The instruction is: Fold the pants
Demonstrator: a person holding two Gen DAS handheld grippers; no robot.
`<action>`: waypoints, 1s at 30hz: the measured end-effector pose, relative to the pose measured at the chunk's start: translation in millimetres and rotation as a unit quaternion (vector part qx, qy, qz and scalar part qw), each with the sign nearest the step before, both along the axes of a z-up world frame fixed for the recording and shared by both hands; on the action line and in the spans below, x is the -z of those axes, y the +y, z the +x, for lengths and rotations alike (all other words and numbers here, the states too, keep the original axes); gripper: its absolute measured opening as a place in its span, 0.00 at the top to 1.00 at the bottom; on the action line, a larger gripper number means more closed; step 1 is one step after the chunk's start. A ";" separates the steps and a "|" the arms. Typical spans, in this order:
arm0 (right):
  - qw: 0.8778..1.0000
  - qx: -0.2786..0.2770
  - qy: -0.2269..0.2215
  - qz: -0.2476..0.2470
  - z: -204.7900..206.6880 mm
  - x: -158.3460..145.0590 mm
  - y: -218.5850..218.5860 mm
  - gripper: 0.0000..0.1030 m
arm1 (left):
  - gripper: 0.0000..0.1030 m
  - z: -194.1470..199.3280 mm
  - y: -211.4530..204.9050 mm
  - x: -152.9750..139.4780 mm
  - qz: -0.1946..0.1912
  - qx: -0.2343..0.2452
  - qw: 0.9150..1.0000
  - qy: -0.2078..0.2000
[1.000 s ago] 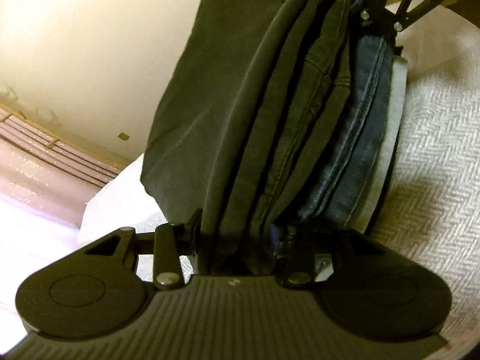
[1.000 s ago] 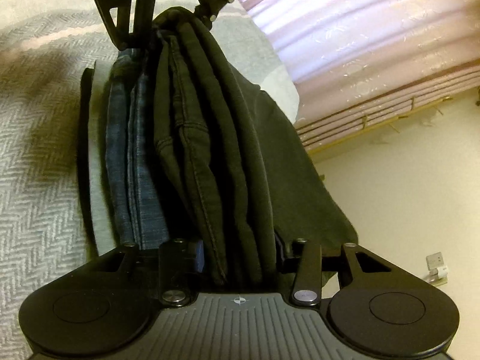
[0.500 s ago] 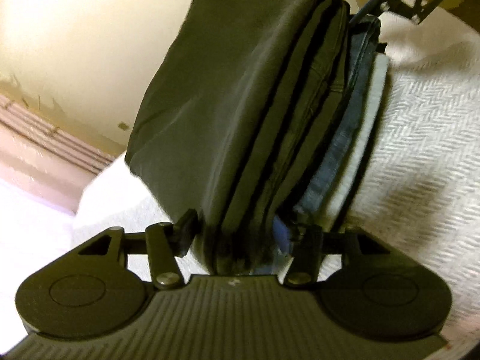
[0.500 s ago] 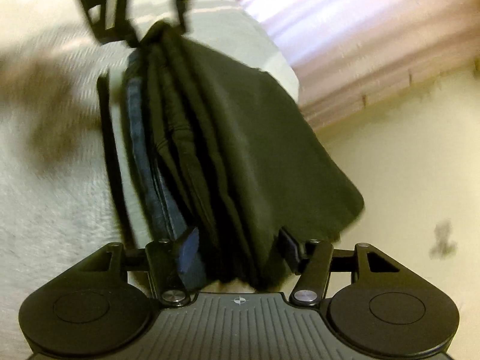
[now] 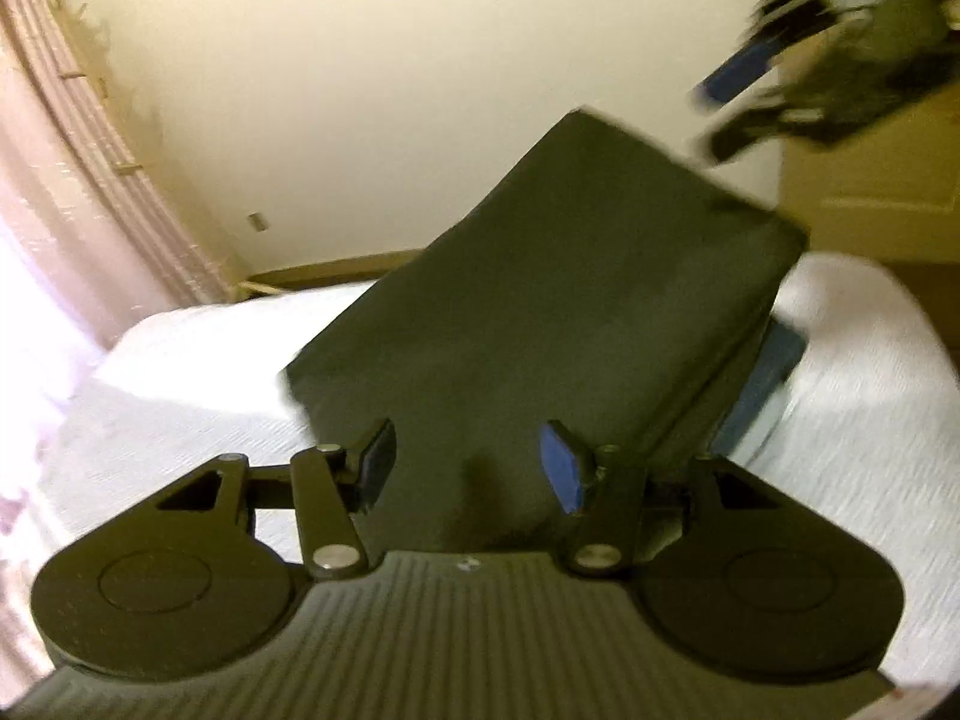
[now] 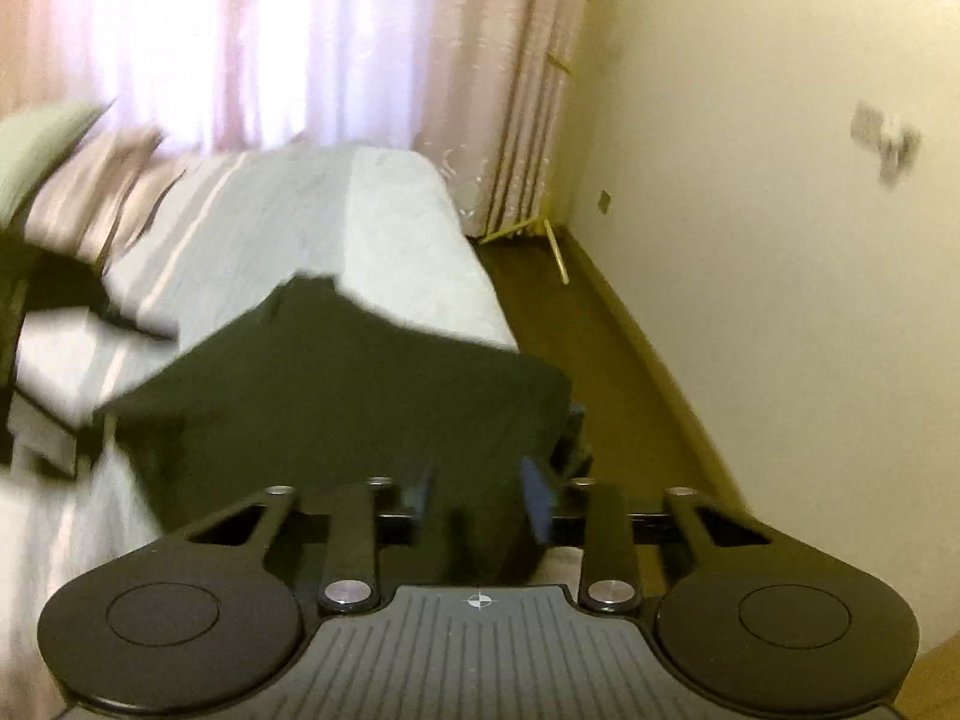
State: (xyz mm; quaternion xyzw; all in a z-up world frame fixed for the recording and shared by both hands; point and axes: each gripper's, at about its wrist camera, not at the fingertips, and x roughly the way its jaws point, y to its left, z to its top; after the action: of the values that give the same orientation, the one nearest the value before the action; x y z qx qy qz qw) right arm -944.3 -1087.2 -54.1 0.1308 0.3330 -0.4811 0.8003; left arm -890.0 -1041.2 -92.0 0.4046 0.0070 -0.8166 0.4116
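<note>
The dark pants (image 5: pixel 540 324) are seen folded into a flat, thick rectangle, laid as the top layer of a small stack on the white bedspread (image 5: pixel 198 396). Under the pants, at the stack's right edge in the left wrist view, a strip of blue denim (image 5: pixel 759 384) is exposed, with a paler layer beneath it. In the right wrist view the pants (image 6: pixel 348 408) are found at the near corner of the bed, one edge reaching the mattress side next to the brown floor (image 6: pixel 606 372).

The left gripper (image 5: pixel 471 462) is held just above the near edge of the pants, its jaws spread apart and nothing pinched; the blue pad (image 5: pixel 561 468) is clear of the cloth. The right gripper (image 6: pixel 477 498) is also held over the pants, its jaws closing with no cloth gripped between them. From the left wrist view it (image 5: pixel 738 96) is seen blurred, lifted well above the far corner of the pants.

Beyond the pants, a pink curtain (image 6: pixel 270 36) and a cream wall (image 6: pixel 750 240) are visible.
</note>
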 end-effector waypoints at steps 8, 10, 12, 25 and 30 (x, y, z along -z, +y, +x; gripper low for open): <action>0.990 0.041 -0.002 0.134 -24.7 46.1 -87.9 0.79 | 0.54 -56.1 -39.9 37.2 0.077 0.003 0.996 0.039; 0.988 0.050 -0.019 0.147 -34.9 56.3 -95.7 0.79 | 0.54 -59.7 -48.9 43.5 0.096 -0.007 0.994 0.052; 0.987 0.053 -0.028 0.148 -40.9 61.3 -97.6 0.79 | 0.54 -66.0 -52.0 47.8 0.093 -0.005 0.995 0.046; 0.984 0.069 -0.064 0.154 -50.3 23.0 -72.8 0.78 | 0.55 -43.6 -37.8 12.7 0.078 -0.032 0.995 0.051; 0.981 0.074 -0.102 0.148 -57.2 -8.1 -17.1 0.78 | 0.54 -9.5 -16.6 -0.3 0.072 -0.068 0.994 0.053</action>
State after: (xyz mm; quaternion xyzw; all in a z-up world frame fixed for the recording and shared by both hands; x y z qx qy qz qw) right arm -1001.5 -1104.3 -46.0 0.3205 0.3065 -0.4685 0.7641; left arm -899.4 -1057.8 -91.7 0.3876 0.1146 -0.8047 0.4348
